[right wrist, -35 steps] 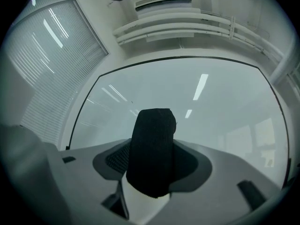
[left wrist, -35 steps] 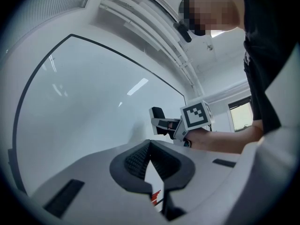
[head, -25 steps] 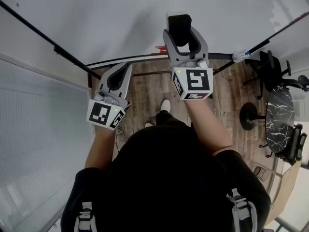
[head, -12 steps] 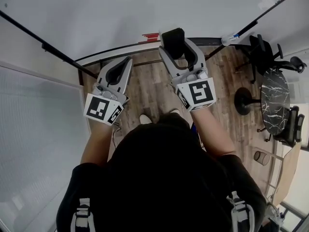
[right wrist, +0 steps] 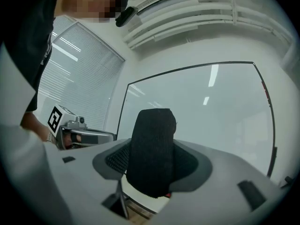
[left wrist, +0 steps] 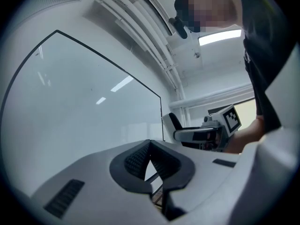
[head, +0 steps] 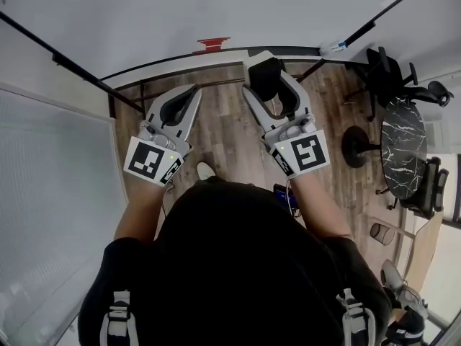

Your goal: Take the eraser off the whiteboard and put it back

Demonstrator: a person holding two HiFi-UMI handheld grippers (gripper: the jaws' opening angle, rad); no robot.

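The black felt eraser (head: pixel 264 74) sits upright between the jaws of my right gripper (head: pixel 266 85), which is shut on it. It is off the whiteboard (head: pixel 216 6) and hangs over the wooden floor just in front of the board's lower edge. In the right gripper view the eraser (right wrist: pixel 152 149) fills the middle, with the whiteboard (right wrist: pixel 215 111) behind it. My left gripper (head: pixel 190 92) is held level beside it on the left, shut and empty. In the left gripper view its pads (left wrist: pixel 140 158) meet at the tips, facing the whiteboard (left wrist: pixel 84 107).
A red item (head: pixel 212 44) lies on the board's bottom ledge, and a white marker with a blue cap (head: pixel 333 47) lies further right. Black chairs (head: pixel 392 74) and a round marble table (head: pixel 402 150) stand at the right. A window blind (head: pixel 50 186) runs along the left.
Both grippers have drawn back from the whiteboard, towards the person. The eraser, earlier over the board's face, is now over the floor, still in the right gripper.
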